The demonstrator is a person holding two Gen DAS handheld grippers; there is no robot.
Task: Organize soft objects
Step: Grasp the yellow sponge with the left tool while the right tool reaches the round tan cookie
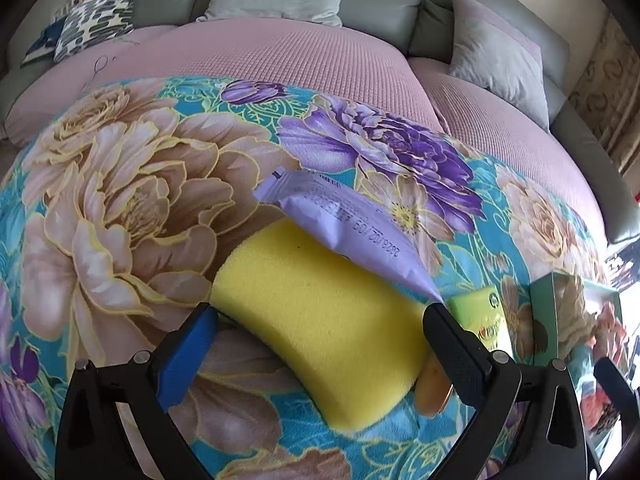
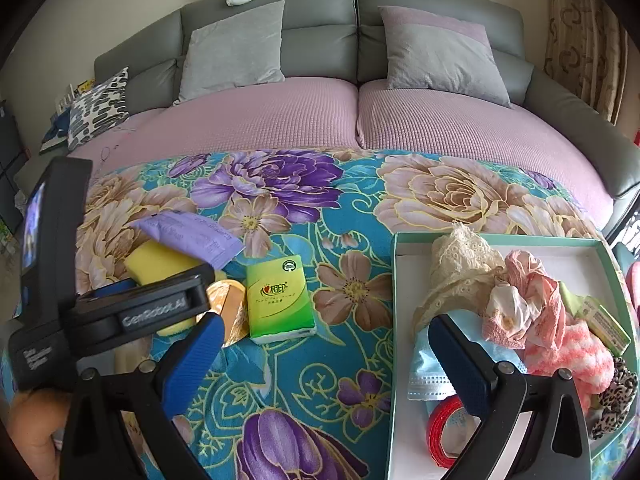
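The left gripper (image 1: 320, 320) stands spread wide, its two fingers either side of the yellow sponge (image 1: 320, 312) without visibly pressing into it; the sponge lies on the floral blanket (image 1: 120, 184) with one end tucked under a lilac wipes packet (image 1: 340, 216) and an orange object (image 1: 432, 384) just beside its near edge. A green tissue pack (image 2: 280, 300) rests on the blanket near these, between them and the tray. The right gripper (image 2: 324, 348) is likewise spread and holds nothing, one finger over the blanket and the other above the white tray (image 2: 580, 252), which already contains a lace piece (image 2: 460, 264), pink cloths (image 2: 532, 300), a blue face mask (image 2: 428, 364), a red tape roll (image 2: 444, 432) and a leopard scrunchie (image 2: 616, 400). The step in hand appears to be the pick-up of the sponge for transfer to the tray. The next move calls for closing the fingers firmly enough to compress the foam, then drawing it clear of the overlying packet. In the right wrist view the left tool (image 2: 132, 312) lies low and nearly level over the sponge, a hand (image 2: 36, 432) gripping it from below.
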